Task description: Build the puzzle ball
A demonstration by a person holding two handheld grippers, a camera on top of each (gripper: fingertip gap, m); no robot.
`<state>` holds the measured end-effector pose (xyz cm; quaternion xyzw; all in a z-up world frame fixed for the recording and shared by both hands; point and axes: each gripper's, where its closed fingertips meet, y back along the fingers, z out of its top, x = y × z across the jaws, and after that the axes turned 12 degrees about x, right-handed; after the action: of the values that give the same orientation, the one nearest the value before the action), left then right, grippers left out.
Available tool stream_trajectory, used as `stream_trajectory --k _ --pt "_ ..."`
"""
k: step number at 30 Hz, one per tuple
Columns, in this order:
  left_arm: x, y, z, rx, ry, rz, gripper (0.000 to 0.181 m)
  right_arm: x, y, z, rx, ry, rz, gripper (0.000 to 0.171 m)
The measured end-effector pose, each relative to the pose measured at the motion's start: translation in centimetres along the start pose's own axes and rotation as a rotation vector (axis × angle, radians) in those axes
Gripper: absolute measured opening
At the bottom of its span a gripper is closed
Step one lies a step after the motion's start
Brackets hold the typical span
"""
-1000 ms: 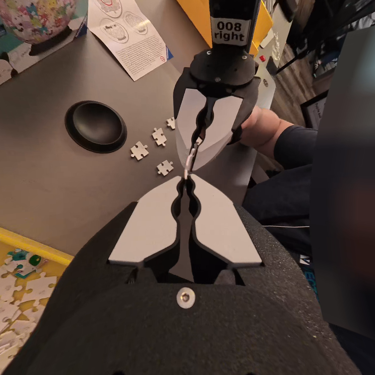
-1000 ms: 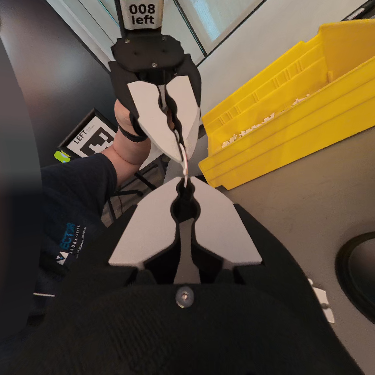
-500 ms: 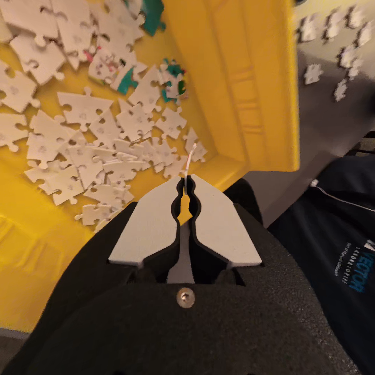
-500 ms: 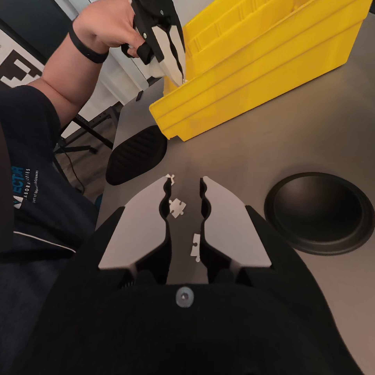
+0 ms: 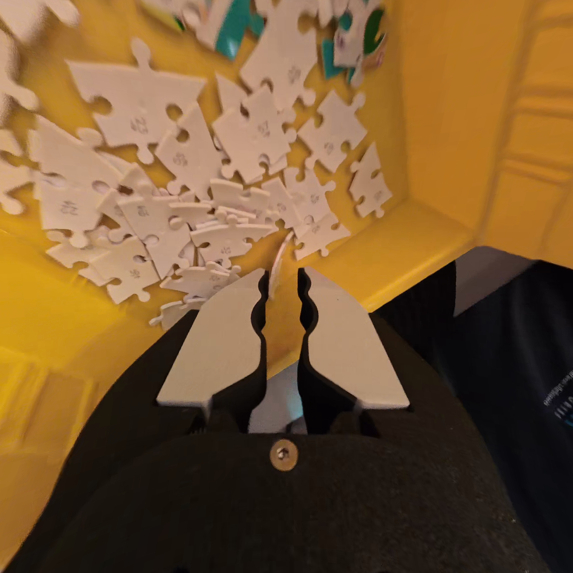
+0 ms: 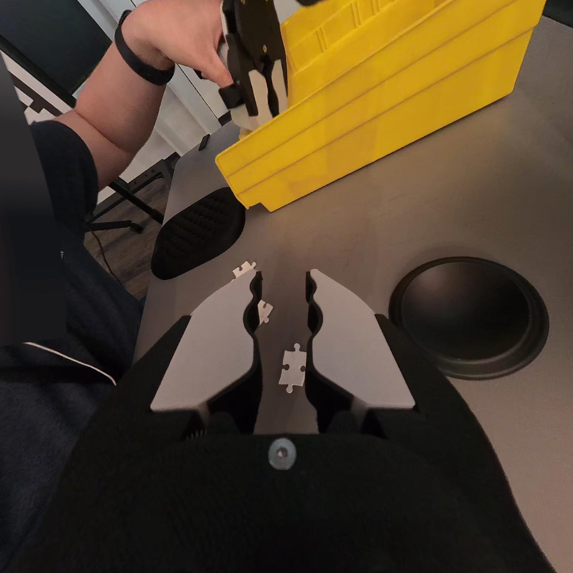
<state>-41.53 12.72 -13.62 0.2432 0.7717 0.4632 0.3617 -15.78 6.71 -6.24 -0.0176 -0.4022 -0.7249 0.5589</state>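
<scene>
Table: three loose puzzle pieces (image 6: 292, 368), one yellow bin (image 6: 387, 124), one black bowl (image 6: 468, 316).

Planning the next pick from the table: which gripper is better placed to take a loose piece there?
Right. The right gripper hangs open over the table pieces, while the left gripper is at the yellow bin.

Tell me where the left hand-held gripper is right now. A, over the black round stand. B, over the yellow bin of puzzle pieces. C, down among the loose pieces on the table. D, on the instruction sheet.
B: the left hand-held gripper points into the yellow bin, open, with white puzzle pieces piled just ahead; the right wrist view shows it at the bin's near end too.
</scene>
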Motion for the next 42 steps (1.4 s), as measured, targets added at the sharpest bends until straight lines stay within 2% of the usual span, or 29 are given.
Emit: stream_trajectory --k 3,5,8,10,13,21,24,30,36,42 --pt "-0.2 2.8 2.5 -0.225 -0.056 0.127 0.021 0.1 0.2 0.0 0.0 0.018 -0.008 0.028" --pt "-1.5 4.3 4.9 -0.414 -0.167 0.186 0.034 0.3 0.4 0.1 -0.001 0.027 -0.01 0.028" --pt "-2.9 4.2 7.4 -0.556 -0.329 0.285 0.036 0.4 0.7 0.2 -0.01 0.033 -0.011 0.028" --pt "-3.1 3.3 8.3 -0.544 -0.412 0.374 0.048 0.5 0.9 0.3 -0.013 0.037 -0.015 0.028" --pt "-2.6 2.1 9.3 -0.472 -0.483 0.503 0.049 0.5 1.2 0.4 -0.02 0.037 -0.016 0.028" --pt "-2.9 1.0 10.6 -0.392 -0.476 0.48 0.046 0.2 1.3 0.0 -0.005 0.029 -0.013 0.028" --pt "-3.0 0.9 10.6 -0.389 -0.5 0.48 0.036 0.3 1.3 -0.2 0.004 0.031 -0.008 0.028" --pt "-2.1 1.2 9.9 -0.38 -0.47 0.533 0.031 0.3 1.4 -0.1 -0.001 0.034 -0.009 0.028" --pt "-1.6 2.4 9.0 -0.435 -0.422 0.515 0.03 0.4 1.2 -0.2 0.005 0.034 -0.003 0.028" --pt "-2.8 5.6 6.8 -0.563 -0.377 0.473 0.03 0.9 1.2 0.2 -0.007 0.06 0.004 0.028"
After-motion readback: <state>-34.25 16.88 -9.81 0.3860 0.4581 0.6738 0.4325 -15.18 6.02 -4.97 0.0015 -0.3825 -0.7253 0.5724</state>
